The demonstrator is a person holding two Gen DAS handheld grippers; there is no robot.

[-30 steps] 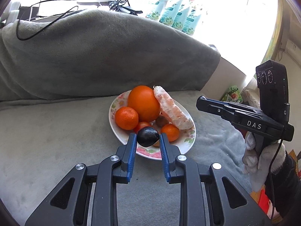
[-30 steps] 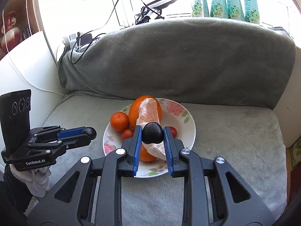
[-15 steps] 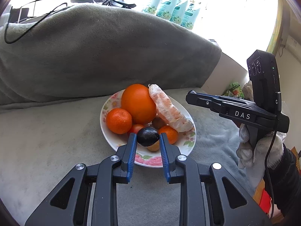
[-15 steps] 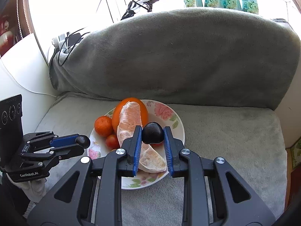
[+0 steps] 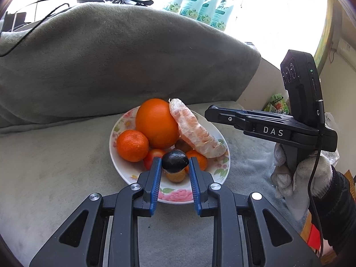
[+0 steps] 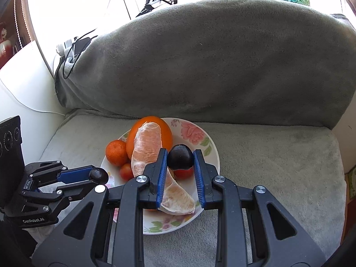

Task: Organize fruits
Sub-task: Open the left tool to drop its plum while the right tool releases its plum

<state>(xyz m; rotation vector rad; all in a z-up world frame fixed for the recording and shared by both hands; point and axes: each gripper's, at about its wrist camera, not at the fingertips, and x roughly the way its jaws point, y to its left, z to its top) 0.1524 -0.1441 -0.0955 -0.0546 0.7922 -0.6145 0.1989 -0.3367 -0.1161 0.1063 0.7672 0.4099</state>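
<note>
A floral plate (image 5: pixel 178 197) (image 6: pixel 207 138) sits on the grey cushion, holding a large orange (image 5: pixel 156 123), a mandarin (image 5: pixel 132 145), a peeled pomelo wedge (image 5: pixel 195 133) (image 6: pixel 146 149), a cherry tomato (image 5: pixel 151 156) and other small fruit. My left gripper (image 5: pixel 174 164) is shut on a dark plum (image 5: pixel 175 160), held over the plate's near side. My right gripper (image 6: pixel 180 159) is shut on another dark plum (image 6: pixel 180 157), held above the plate's right part. Each gripper shows in the other's view: the right one (image 5: pixel 209 112), the left one (image 6: pixel 99 178).
A grey blanket-covered backrest (image 5: pixel 111 62) rises behind the plate. Cables (image 6: pixel 73 44) and green-white packets (image 5: pixel 200 4) lie on the sill above it. The grey cushion (image 6: pixel 278 166) extends right of the plate.
Both grippers have drifted over the plate, each still holding its plum. In the right wrist view the plate has shifted left and nearer; the right gripper sits closer to the pomelo wedge.
</note>
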